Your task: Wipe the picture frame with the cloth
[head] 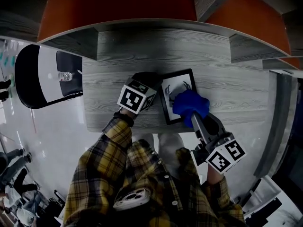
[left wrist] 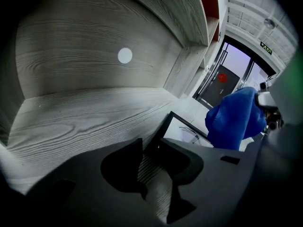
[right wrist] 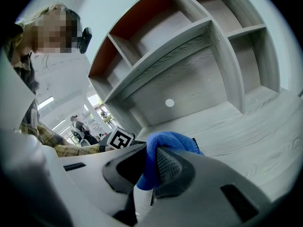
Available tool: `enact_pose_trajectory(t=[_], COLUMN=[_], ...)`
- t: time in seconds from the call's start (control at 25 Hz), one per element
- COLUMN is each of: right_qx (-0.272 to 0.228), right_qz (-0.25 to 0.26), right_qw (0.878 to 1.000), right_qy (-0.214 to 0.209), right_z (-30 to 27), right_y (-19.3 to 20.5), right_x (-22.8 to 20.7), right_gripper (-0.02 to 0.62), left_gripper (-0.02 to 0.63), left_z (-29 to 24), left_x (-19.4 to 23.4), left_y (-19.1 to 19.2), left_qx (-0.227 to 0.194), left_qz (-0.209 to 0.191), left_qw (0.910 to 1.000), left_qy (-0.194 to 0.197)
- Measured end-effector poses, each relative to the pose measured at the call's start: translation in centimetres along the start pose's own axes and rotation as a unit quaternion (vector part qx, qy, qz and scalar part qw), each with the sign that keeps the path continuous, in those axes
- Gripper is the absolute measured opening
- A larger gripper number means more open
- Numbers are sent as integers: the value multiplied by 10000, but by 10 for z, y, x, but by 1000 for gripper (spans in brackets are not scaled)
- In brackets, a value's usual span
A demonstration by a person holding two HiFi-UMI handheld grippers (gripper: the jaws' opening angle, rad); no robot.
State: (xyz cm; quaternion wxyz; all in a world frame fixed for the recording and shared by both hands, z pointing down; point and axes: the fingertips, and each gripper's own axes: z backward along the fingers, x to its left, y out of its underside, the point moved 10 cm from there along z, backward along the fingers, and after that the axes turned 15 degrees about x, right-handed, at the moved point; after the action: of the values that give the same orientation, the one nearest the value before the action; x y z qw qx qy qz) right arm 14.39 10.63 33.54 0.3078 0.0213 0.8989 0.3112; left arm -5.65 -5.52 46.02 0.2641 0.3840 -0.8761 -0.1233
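Cloth (head: 190, 104), blue and bunched, clenched fast in the jaws of the right gripper (right wrist: 150, 161), poised over the right half of the picture frame (head: 170, 91); touching the picture's face or just above it, hard to tell. Picture frame flat on the grey worktop (head: 227, 86), middle of the head view, turned a little askew, its lower end close to the worktop's near edge. Left gripper (left wrist: 150, 148) just beside the frame's left edge, jaws spread and released, only bare woodgrain between them.

Step in hand, by the look of it: the start of the wipe. Best done with the cloth laid down soft and broad, not dabbed with the jaw tips; hard plastic kept off the picture's face. Long strokes along the frame, light in pressure, with a loose flat frame on smooth board apt to slide. Worth steadying the left edge with the free jaws first, pressing on the black border, never on the picture.

Edges: curved rim of the worktop at the lower left of the head view, near the frame's lower corner, so no pushing that way. Back wall of the shelving (head: 161, 44) at the top, well apart. Open board to the right of the frame and above it, ample for sweeping.
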Motion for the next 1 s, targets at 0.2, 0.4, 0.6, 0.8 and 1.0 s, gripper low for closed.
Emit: enact_pose_trajectory(t=[0.2, 0.4, 0.6, 0.8, 1.0], right_qx=[33, -14, 429, 1196, 1606], right_qz=[73, 460, 1167, 1702, 2214], right_qw=[9999, 9988, 9922, 9747, 9526], right_qy=[-76, -149, 124, 821, 1335], right_z=[-7, -28, -88, -147, -176], right_y=[-6, -32, -47, -34, -19], right_x=[-2, -3, -9, -18, -19], right_gripper=[49, 49, 49, 49, 49], left_gripper=[97, 95, 95, 95, 95], left_z=[0, -2, -4, -4, -5], left_x=[-2, 4, 10, 13, 14], left_y=[-2, -5, -2, -4, -5], left_qx=[101, 114, 298, 388, 388], left_qz=[38, 218, 569, 705, 713], left_qw=[9999, 9994, 9970, 9953, 9951], left_qy=[74, 252, 442, 540, 558])
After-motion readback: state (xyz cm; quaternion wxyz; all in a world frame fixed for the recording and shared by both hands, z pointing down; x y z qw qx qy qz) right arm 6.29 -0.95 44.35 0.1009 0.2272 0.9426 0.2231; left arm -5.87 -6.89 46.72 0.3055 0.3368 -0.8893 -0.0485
